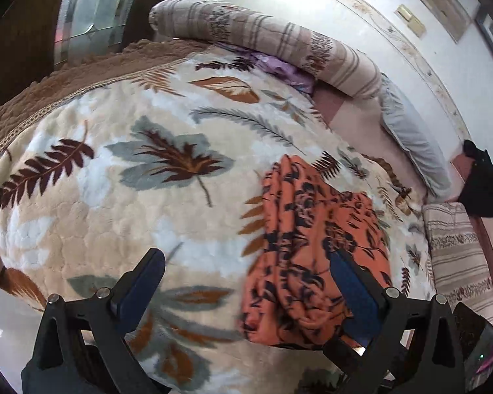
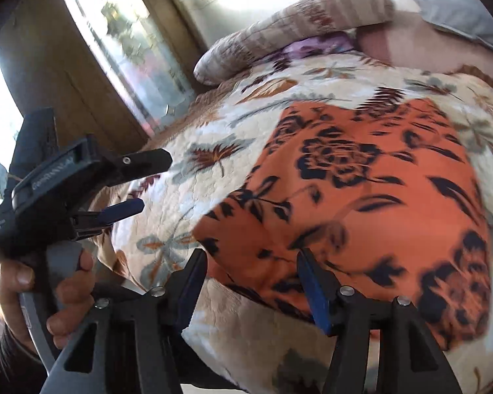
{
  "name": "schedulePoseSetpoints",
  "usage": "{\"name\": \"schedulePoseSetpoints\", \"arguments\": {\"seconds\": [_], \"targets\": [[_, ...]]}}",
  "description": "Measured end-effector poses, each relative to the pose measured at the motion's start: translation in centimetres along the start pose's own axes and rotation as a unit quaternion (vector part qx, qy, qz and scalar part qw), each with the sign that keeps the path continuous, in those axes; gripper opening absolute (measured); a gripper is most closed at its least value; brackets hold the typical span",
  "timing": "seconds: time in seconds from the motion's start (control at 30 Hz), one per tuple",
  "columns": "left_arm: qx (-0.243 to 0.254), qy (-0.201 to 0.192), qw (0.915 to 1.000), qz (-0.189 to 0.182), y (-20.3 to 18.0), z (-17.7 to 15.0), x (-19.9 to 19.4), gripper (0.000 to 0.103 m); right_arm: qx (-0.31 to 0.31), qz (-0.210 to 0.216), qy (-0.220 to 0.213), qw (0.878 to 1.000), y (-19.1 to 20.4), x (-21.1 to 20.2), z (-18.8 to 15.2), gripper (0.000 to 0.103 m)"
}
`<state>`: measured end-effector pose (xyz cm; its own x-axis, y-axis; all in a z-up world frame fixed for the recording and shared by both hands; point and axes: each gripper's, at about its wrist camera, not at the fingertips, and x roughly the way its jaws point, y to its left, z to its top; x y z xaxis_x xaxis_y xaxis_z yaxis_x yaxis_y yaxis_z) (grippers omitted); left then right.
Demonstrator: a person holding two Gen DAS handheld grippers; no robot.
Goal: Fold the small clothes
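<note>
An orange garment with a black floral print [image 1: 315,262] lies on the leaf-patterned blanket [image 1: 131,197]; it looks folded over and rumpled. In the right wrist view the orange garment [image 2: 361,203] lies spread just ahead. My left gripper [image 1: 246,262] is open and empty, with its right finger over the garment's near edge. It also shows in the right wrist view [image 2: 148,184] at the left, held in a hand, jaws apart. My right gripper [image 2: 253,262] is open and empty at the garment's near edge.
A striped rolled quilt [image 1: 279,42] lies at the far end of the bed, with a purple cloth [image 1: 286,72] under it. A grey pillow [image 1: 410,134] and a striped folded quilt [image 1: 457,252] lie at the right. A wooden wardrobe with a mirror [image 2: 115,39] stands behind.
</note>
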<state>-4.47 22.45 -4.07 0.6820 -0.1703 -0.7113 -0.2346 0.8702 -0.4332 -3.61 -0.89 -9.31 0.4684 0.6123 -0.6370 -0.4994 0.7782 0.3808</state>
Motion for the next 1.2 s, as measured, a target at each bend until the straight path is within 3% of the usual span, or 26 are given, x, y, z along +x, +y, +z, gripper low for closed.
{"name": "schedulePoseSetpoints", "arguments": {"seconds": [0.13,0.17,0.2,0.23,0.27,0.3,0.43,0.5,0.57,0.63,0.7,0.8,0.87,0.93,1.03,1.07,1.1,1.13,1.2], "targets": [[0.02,0.045,0.9988,0.003,-2.9,-1.4,1.5,0.094,0.054,-0.006,-0.046,0.997,-3.0,-4.4,-0.5,0.062],[0.024,0.064,0.9975,0.015,-3.0,-2.2,2.5,0.083,0.069,-0.007,-0.058,0.996,-4.0,-5.4,-0.6,0.063],[0.022,0.093,0.9949,0.032,-2.8,-2.9,3.9,0.056,0.081,-0.008,-0.065,0.995,-4.8,-5.9,-0.5,0.066],[0.006,0.127,0.991,0.043,-2.0,-3.7,5.4,0.038,0.091,-0.01,-0.069,0.993,-5.5,-6.3,-0.4,0.066],[-0.029,0.153,0.9873,0.033,-0.6,-4.6,6.7,0.031,0.105,-0.012,-0.071,0.992,-6.4,-6.6,-0.5,0.066],[-0.051,0.139,0.9887,0.026,0.2,-4.9,6.6,0.032,0.118,-0.013,-0.07,0.99,-7.2,-6.7,-0.7,0.066],[-0.014,0.124,0.9902,0.063,-1.0,-5.7,5.7,0.032,0.158,0.001,-0.075,0.985,-9.6,-7.5,-0.7,0.066],[0.001,0.122,0.9892,0.082,-1.7,-5.7,5.7,0.04,0.171,0.01,-0.076,0.982,-10.4,-7.5,-0.4,0.07],[0.002,0.121,0.9891,0.085,-2.2,-5.2,4.9,0.042,0.194,0.019,-0.079,0.978,-11.5,-7.9,-0.2,0.07],[0.026,0.1,0.9903,0.093,-3.5,-4.3,3.5,0.048,0.207,0.03,-0.079,0.975,-12.4,-8.2,0.0,0.074],[0.056,0.059,0.9922,0.094,-5.2,-2.8,2.3,0.068,0.225,0.042,-0.079,0.97,-13.8,-8.5,0.6,0.075],[0.1,0.019,0.9917,0.079,-8.1,-0.1,2.7,0.075,0.257,0.056,-0.073,0.962,-16.4,-8.4,1.6,0.079],[0.122,0.017,0.9897,0.073,-9.6,1.4,4.5,0.075,0.279,0.076,-0.051,0.956,-18.6,-7.0,2.6,0.079],[0.142,0.026,0.9852,0.093,-10.2,1.8,7.0,0.075,0.315,0.089,-0.026,0.945,-20.8,-5.2,3.5,0.079],[0.146,0.1,0.9663,0.187,-8.0,1.0,13.0,0.077,0.357,0.119,0.012,0.926,-23.1,-1.8,4.2,0.079],[0.124,0.103,0.9718,0.172,-6.5,0.3,13.3,0.079,0.361,0.122,0.023,0.924,-23.3,-0.7,4.4,0.079],[0.097,0.093,0.9773,0.164,-5.5,0.1,12.9,0.085,0.355,0.138,0.05,0.923,-23.1,0.8,4.5,0.069],[0.085,0.09,0.9789,0.163,-5.0,0.0,12.7,0.085,0.335,0.136,0.065,0.93,-22.4,1.6,4.9,0.054],[0.09,0.081,0.9796,0.161,-4.7,-0.3,12.6,0.086,0.237,0.059,0.07,0.967,-19.4,1.1,6.2,0.041]]}}
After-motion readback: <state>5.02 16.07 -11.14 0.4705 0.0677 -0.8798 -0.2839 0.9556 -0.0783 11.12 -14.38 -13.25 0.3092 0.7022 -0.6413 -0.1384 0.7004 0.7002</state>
